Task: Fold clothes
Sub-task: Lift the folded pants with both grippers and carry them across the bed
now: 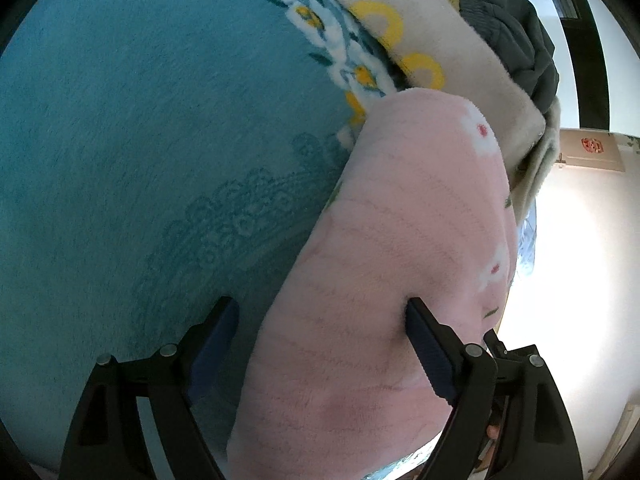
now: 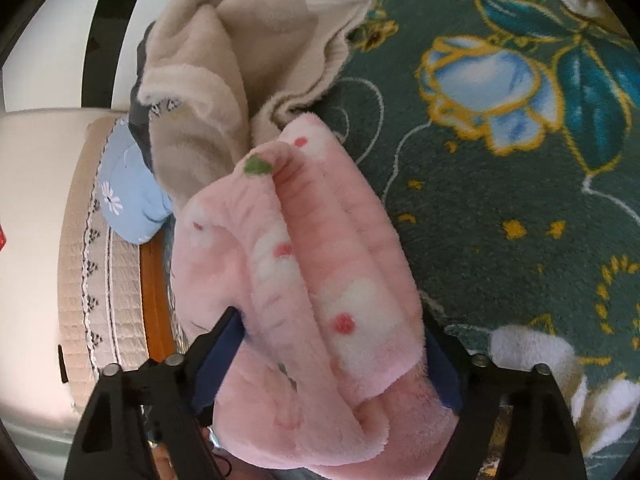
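Teal flowered blanket (image 1: 140,140) underfoot, bright floor and a window wall beyond its edge.

On the blanket lies a pink fleece garment (image 2: 320,280), bunched in soft rolls, with a beige fleece piece (image 2: 224,80), a dark garment (image 1: 516,40) and a blue cloth (image 2: 128,200) heaped just beyond it near the bed's edge. Left tongs (image 1: 320,320) stand apart, one finger pressing the pink fleece, the other over bare blanket. Right tongs (image 2: 336,344) stand wide with the thick roll between them; whether they pinch it I cannot tell. Judged risks: plush layers slipping unevenly, a grip catching only the top layer, or the fold dragging the beige piece along.
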Motion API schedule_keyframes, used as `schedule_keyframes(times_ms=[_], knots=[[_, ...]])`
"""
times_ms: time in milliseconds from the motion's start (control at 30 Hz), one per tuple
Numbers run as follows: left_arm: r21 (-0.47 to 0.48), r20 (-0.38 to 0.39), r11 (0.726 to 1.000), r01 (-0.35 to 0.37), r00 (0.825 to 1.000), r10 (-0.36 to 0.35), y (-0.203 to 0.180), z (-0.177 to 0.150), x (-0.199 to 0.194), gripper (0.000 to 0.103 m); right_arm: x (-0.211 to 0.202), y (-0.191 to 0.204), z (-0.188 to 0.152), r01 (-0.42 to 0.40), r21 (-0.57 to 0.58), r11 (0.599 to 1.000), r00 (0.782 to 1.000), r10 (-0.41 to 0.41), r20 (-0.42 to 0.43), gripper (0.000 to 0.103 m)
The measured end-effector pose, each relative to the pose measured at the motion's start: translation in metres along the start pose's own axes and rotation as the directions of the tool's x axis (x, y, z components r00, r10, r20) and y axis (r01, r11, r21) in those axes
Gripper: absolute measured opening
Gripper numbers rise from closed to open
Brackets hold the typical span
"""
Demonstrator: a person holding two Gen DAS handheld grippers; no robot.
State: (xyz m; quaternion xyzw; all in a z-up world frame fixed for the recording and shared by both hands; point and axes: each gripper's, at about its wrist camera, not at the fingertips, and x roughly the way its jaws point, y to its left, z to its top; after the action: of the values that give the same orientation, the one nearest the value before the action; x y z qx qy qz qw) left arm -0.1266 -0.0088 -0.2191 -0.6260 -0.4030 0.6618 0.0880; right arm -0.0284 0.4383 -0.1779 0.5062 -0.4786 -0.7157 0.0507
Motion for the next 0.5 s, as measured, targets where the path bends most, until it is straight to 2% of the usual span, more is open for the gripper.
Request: schedule_keyframes(times_ms=[133, 267, 333, 367, 433, 500], knots=[[-0.015, -0.021, 1.0, 0.005, 1.0, -0.005, 0.003, 0.003, 0.003, 0.085, -0.002, 0.001, -0.005, -0.003, 0.021, 1.0, 1.0, 0.002, 0.024, 0.066], [0.112, -0.015, 0.992, -0.05, 0.999, 0.052, -0.012, 0.002, 0.007, 0.082, -0.003, -0.005, -0.01, -0.032, 0.102, 0.994, 0.999, 0.028, 0.042, 0.059], [0.158, -0.005, 0.985, -0.066, 0.998, 0.067, -0.017, 0.002, 0.008, 0.066, -0.004, -0.001, -0.013, -0.033, 0.111, 0.993, 0.998, 0.028, 0.053, 0.054], [0.166, -0.002, 0.984, -0.066, 0.998, 0.067, -0.018, 0.002, 0.008, 0.063, -0.005, 0.001, -0.015, -0.032, 0.112, 0.993, 0.998, 0.026, 0.058, 0.052], [0.16, 0.007, 0.986, -0.053, 0.999, 0.053, -0.015, 0.004, 0.005, 0.049, -0.012, 0.009, -0.017, -0.035, 0.094, 0.995, 0.998, 0.029, 0.064, 0.047], [0.162, 0.02, 0.986, -0.044, 0.999, 0.042, -0.014, 0.006, 0.002, 0.042, -0.019, 0.018, -0.02, -0.038, 0.071, 0.997, 0.997, 0.033, 0.07, 0.044]])
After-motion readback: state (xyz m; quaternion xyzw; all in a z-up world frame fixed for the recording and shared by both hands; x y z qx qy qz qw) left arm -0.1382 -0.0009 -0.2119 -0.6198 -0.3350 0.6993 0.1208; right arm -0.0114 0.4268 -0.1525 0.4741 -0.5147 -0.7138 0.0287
